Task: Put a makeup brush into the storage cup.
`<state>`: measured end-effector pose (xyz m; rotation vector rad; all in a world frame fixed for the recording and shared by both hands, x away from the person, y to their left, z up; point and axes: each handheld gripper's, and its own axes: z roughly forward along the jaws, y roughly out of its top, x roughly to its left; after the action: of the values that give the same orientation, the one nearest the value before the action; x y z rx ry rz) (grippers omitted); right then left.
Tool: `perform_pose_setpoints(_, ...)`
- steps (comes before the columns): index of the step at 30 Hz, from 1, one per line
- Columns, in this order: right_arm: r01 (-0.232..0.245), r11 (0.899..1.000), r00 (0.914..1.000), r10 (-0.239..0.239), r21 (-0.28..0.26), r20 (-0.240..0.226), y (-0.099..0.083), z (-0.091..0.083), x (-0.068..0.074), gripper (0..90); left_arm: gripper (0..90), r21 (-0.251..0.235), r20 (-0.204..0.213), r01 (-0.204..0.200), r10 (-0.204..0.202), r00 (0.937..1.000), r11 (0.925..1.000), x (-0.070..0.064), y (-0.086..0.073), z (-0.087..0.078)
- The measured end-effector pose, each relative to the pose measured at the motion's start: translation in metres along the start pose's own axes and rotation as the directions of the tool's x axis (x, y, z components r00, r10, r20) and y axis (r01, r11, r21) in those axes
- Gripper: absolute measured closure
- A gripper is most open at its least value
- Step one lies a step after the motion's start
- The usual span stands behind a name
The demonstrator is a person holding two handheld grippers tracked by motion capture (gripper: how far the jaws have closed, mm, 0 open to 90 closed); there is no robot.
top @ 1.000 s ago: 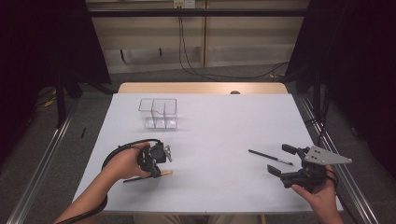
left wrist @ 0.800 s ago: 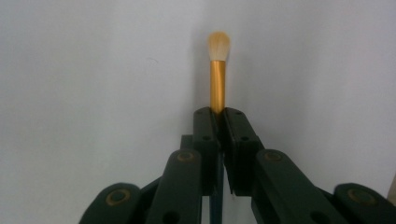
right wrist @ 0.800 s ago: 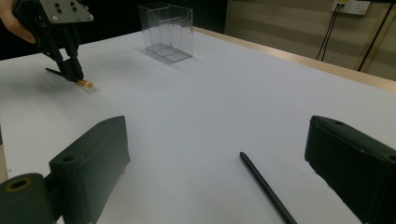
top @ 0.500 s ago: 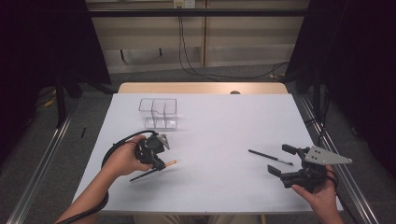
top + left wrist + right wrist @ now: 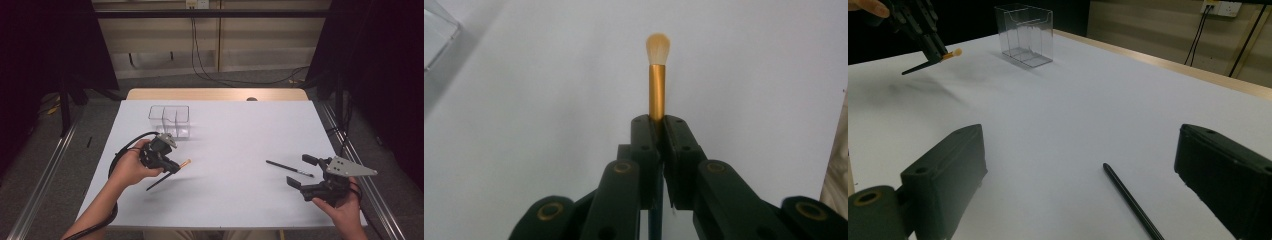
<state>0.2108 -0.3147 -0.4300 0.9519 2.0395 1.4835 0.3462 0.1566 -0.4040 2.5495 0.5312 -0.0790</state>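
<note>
A makeup brush (image 5: 183, 163) with a gold ferrule, pale bristles and a dark handle is held off the white table (image 5: 235, 135). My left gripper (image 5: 174, 168) is shut on it just behind the ferrule (image 5: 656, 90), and the bristles point past the jaws. The left gripper (image 5: 928, 40) and brush (image 5: 950, 53) also appear far off in the right gripper view. My right gripper (image 5: 301, 171) stands open near the table's right edge. A thin black stick (image 5: 289, 168) lies flat on the table just beyond its jaws, seen between them as the stick (image 5: 1130, 200).
A clear plastic box (image 5: 170, 120) with two compartments stands at the back left of the table, a little beyond the left hand; a corner of the box (image 5: 436, 40) edges the left gripper view. Cables run along the floor behind the table.
The left gripper has lifted the brush from the table and carried it slightly right and toward the clear box. The right gripper has stayed put.
</note>
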Motion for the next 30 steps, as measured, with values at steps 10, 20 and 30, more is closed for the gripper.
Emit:
perform_pose_setpoints(10, -0.002, 1.000, 1.0000, 0.002, -0.001, -0.003, 0.000, 0.000, -0.001, 5.9, 84.3, -0.141, -0.002, 0.063, -0.064, 0.9980, 0.9880, 0.003, 0.000, -0.006)
perform_pose_setpoints(20, -0.004, 1.000, 1.0000, 0.004, -0.005, 0.002, 0.000, -0.001, -0.001, 5.9, 84.3, -0.297, -0.004, 0.105, -0.112, 0.9937, 0.9490, 0.005, -0.003, -0.013)
perform_pose_setpoints(30, -0.005, 1.000, 1.0000, 0.005, -0.002, -0.001, 0.000, 0.000, 0.000, 5.9, 84.4, -0.413, -0.013, 0.128, -0.146, 0.9892, 0.9019, 0.007, -0.005, -0.016)
